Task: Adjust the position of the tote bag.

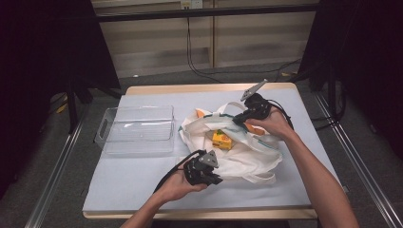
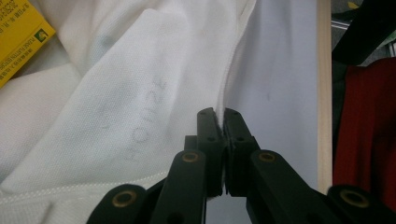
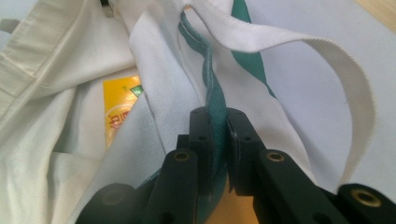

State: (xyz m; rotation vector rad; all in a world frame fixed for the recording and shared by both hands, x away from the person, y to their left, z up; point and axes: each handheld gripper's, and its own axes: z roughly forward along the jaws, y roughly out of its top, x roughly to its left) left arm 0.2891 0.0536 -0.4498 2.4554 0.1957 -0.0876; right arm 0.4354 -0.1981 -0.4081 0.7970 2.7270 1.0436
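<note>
Bright table, dark surround (slightly soft).

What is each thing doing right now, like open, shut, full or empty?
Cloth bag: lying on the table, mouth pulled open.
Yellow box: inside the bag.
Clear bin: upright, empty.
Left claw: shut on the bag's white edge.
Right claw: shut on the bag's green edge.

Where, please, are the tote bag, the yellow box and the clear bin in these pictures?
tote bag (image 1: 247, 159): high view, white cloth of its near side.
yellow box (image 1: 221, 139): high view, its top face inside the bag's mouth.
clear bin (image 1: 105, 126): high view, its left wall by the handle.
</note>
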